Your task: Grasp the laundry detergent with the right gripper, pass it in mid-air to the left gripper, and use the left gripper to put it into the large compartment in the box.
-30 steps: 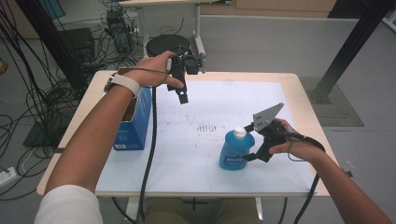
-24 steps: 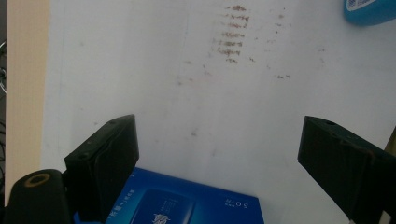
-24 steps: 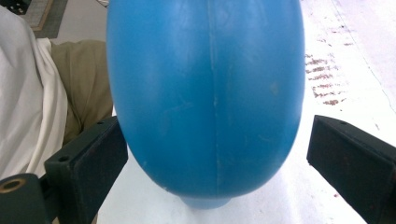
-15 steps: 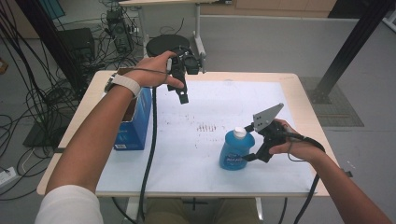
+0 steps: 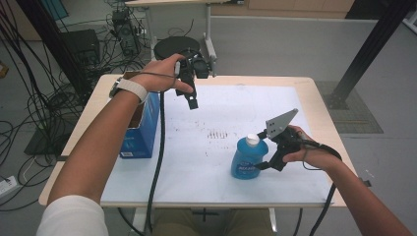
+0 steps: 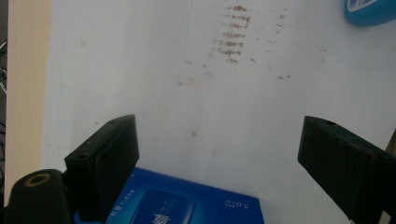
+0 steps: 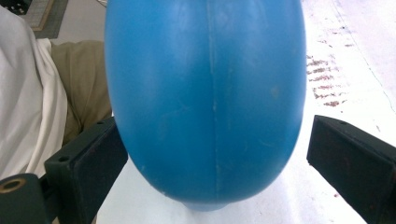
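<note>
Grey floor, cable tangle, black post

Blue box, stained white mat

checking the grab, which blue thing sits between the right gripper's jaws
The blue bottle with the white cap, standing near the table's front edge; the blue box stands at the left edge, away from the right gripper.

The blue bottle is smooth plastic with a soft shine and a thin seam down its side. Its cap is white plastic. The blue box looks like shiny cardboard. The worktop is pale wood under a white matt sheet with brown smudges.
</note>
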Demonstrator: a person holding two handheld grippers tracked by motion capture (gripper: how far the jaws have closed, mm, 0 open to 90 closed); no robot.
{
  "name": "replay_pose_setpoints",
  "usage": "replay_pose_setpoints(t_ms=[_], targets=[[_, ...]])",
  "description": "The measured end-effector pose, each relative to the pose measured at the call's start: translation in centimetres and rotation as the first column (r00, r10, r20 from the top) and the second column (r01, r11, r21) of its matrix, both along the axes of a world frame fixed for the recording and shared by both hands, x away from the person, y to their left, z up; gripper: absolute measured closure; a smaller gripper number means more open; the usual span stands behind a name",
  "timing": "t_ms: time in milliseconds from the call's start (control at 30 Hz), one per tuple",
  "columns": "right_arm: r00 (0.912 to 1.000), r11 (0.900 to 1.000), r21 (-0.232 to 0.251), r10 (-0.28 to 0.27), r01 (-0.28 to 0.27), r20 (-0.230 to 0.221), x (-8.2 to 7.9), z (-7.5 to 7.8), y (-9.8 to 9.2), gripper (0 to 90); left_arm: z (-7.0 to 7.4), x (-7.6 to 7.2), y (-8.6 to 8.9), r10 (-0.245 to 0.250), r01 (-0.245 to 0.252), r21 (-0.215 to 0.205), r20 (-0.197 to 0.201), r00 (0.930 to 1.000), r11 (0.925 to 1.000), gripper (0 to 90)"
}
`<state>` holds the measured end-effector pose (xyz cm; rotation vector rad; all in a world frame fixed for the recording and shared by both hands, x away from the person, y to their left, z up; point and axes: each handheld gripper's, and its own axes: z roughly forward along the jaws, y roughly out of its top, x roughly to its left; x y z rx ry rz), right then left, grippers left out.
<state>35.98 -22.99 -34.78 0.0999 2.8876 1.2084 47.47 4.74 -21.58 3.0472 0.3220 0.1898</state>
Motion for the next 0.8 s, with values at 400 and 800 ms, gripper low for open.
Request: replay_pose_setpoints(t_ms=[400, 800], targets=[[1.0000, 1.000, 0.000, -0.001, 0.001, 0.000, 0.01, -0.04, -0.02, 5.3, -0.19, 0.00, 0.12, 0.004, -0.004, 0.000, -0.003, 1.0000, 1.0000, 12.9], [1.0000, 1.000, 0.012, -0.005, 0.005, 0.003, 0.01, -0.25, 0.07, 5.2, -0.23, 0.00, 0.09, 0.002, -0.002, -0.001, -0.004, 1.0000, 1.0000, 13.0]])
